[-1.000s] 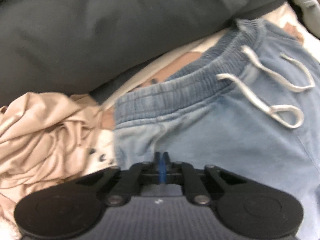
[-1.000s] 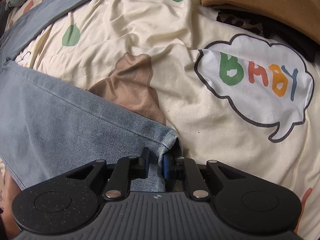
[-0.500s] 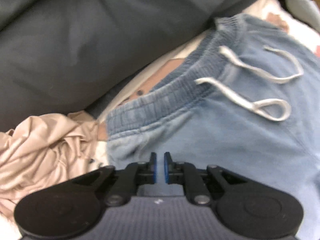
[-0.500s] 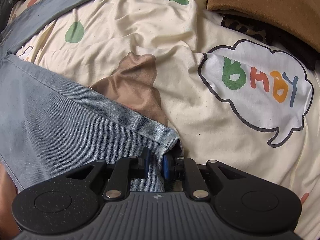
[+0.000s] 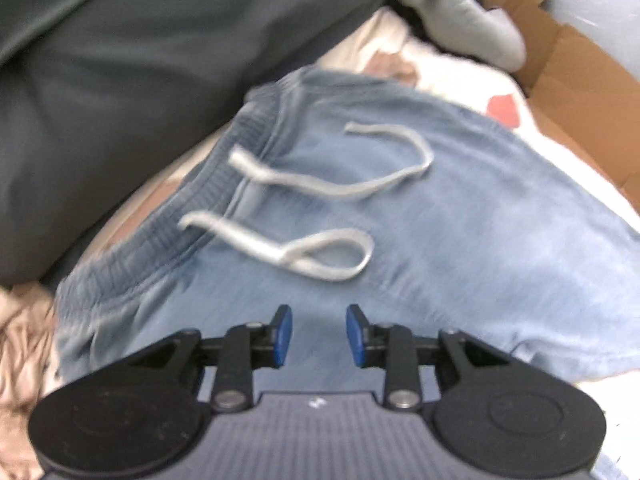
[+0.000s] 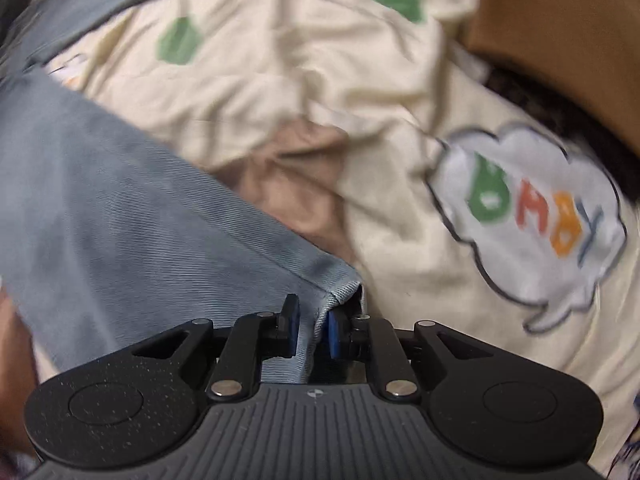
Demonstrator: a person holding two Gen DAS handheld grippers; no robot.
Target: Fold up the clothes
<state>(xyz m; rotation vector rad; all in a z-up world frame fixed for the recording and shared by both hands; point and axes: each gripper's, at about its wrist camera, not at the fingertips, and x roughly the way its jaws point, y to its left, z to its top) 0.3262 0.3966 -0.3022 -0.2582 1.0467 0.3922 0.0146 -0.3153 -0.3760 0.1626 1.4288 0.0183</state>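
Observation:
Light blue denim pants (image 5: 460, 220) lie on a cream printed bedsheet. In the left wrist view I see their elastic waistband (image 5: 168, 232) and white drawstring (image 5: 320, 252). My left gripper (image 5: 319, 336) is open and empty just over the cloth below the waistband. In the right wrist view the pant leg (image 6: 120, 220) runs in from the left, and its hem corner (image 6: 340, 284) sits between the pads of my right gripper (image 6: 312, 330), which is shut on it.
A dark grey cushion (image 5: 140, 80) lies beyond the waistband. A beige crumpled garment (image 5: 20, 340) is at the left, a grey garment (image 5: 460, 20) and cardboard box (image 5: 580, 92) at the back right. A brown garment (image 6: 560, 40) and "BABY" print (image 6: 532, 208) lie right.
My left gripper has opened, let go of the cloth by the waistband, and shifted right. My right gripper keeps its hold on the hem and has shifted slightly.

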